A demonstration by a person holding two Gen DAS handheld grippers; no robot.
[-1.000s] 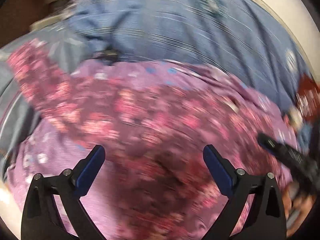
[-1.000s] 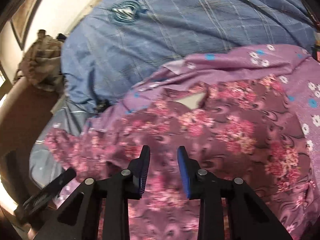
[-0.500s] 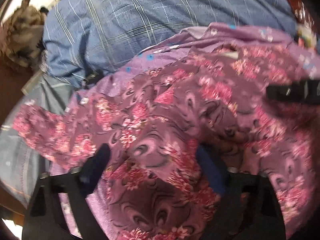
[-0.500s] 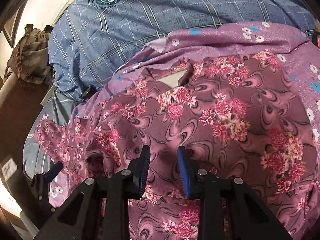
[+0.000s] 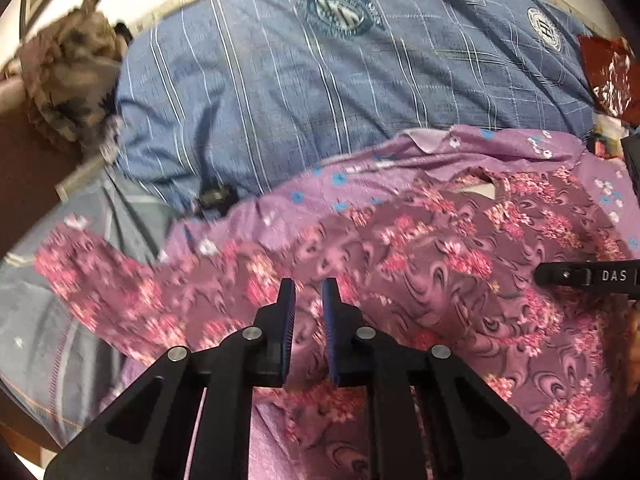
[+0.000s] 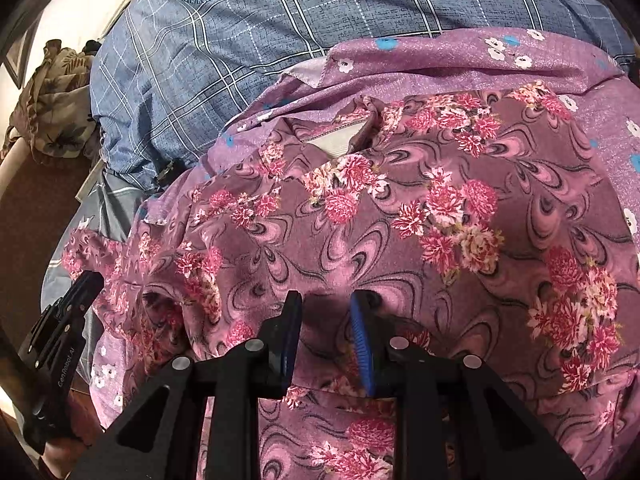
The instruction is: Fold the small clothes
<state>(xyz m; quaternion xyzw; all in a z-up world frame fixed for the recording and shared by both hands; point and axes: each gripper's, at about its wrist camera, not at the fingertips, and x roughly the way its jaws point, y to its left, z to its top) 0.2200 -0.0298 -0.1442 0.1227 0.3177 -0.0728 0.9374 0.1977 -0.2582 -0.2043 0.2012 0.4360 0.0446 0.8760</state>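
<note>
**Pinching the flowered top on the bed**

Spreading widest across both views is the blue checked blanket (image 5: 320, 92), its crest badge showing near the top in each; only the left wrist view catches a second round badge (image 5: 544, 32) far to the right, and a red printed cloth (image 5: 608, 72) at that edge. A crumpled leaf-print cloth (image 6: 52, 108) sits at the far left of both views, sharp in the right wrist view and smeared in the left.

On the blanket lies a lilac cloth with small white and blue flowers (image 6: 440, 64), and on top of that the floral garment (image 6: 400, 232), maroon with pink blooms and dark swirls. Its neckline (image 6: 340, 140), with a pale inner patch, shows clearly in the right wrist view; from the left it is only a small gap far off to the right. The left view shows one sleeve (image 5: 100, 280) stretched out to the left over a grey-blue sheet (image 5: 36, 320).

The left gripper (image 5: 308, 292) is closing, its blue pads narrow with a fold of the garment between them. The right gripper (image 6: 326, 304) is also closing, fabric bunched and shadowed between its pads; whether they press it I cannot tell. Each view catches the other gripper at its edge.
</note>
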